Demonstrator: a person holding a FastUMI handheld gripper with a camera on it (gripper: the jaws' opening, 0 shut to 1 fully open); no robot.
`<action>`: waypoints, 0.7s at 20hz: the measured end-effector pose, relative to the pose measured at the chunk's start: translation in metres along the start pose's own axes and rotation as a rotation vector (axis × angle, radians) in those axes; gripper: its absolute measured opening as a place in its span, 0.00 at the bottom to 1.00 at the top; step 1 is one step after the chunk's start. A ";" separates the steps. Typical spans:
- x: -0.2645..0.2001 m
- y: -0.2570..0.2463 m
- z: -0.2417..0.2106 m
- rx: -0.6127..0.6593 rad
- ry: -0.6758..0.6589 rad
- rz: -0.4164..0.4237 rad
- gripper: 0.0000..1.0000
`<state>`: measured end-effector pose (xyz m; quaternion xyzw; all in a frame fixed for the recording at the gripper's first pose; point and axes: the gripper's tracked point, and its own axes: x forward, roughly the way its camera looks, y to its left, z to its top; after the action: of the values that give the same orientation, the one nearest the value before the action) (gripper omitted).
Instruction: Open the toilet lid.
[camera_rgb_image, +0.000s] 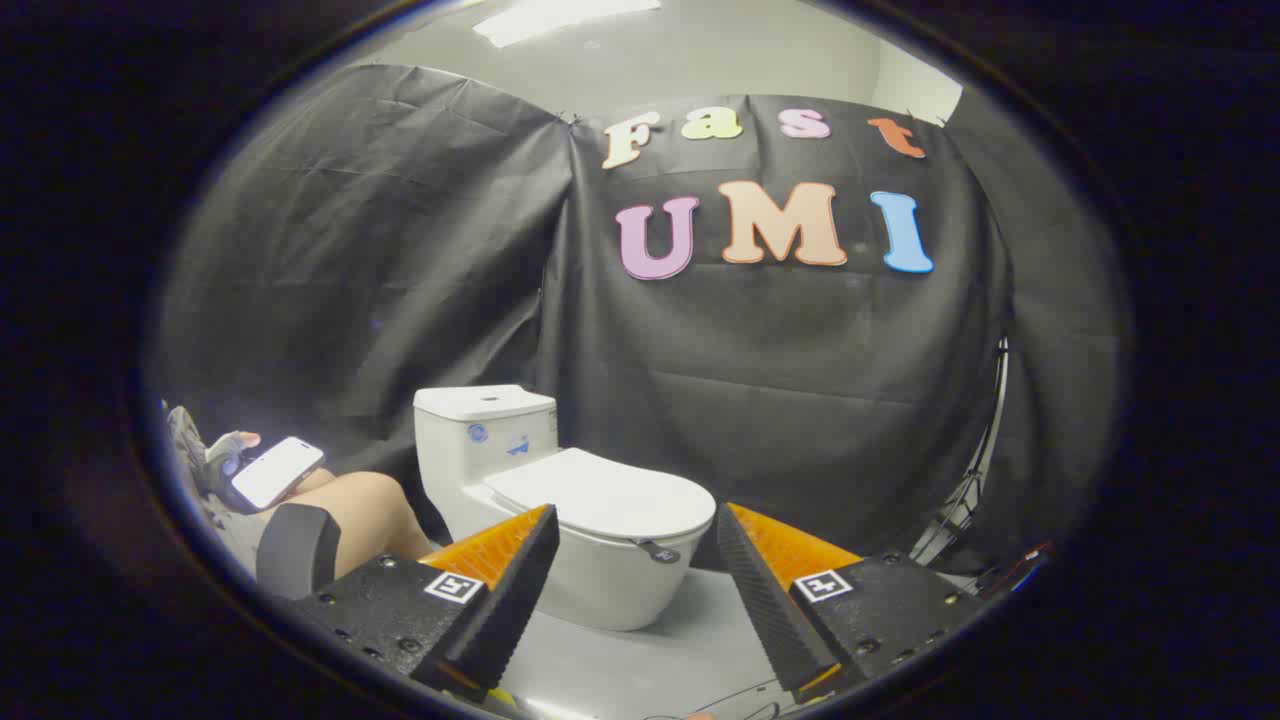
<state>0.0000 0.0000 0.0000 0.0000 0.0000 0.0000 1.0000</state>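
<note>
Tongs (636, 540) gape wide and empty, lined up on the toilet (560, 500) ahead; its lid (600, 492) lies shut, a small tab (658, 551) at the front rim perhaps the intended grip.

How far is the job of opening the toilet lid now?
Nothing looks done: the lid lies flat and closed on the toilet. In hand: the gripper is open, with the toilet's front between and beyond its fingers, touching nothing. Left: reach the lid's edge and lift it.
</note>
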 end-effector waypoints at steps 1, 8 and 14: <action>-0.001 0.000 -0.004 0.001 0.010 -0.004 0.97; -0.004 0.003 -0.020 0.008 0.058 -0.003 0.97; -0.002 -0.005 -0.023 0.029 0.059 -0.032 0.97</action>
<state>-0.0025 -0.0053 -0.0226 0.0145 0.0296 -0.0161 0.9993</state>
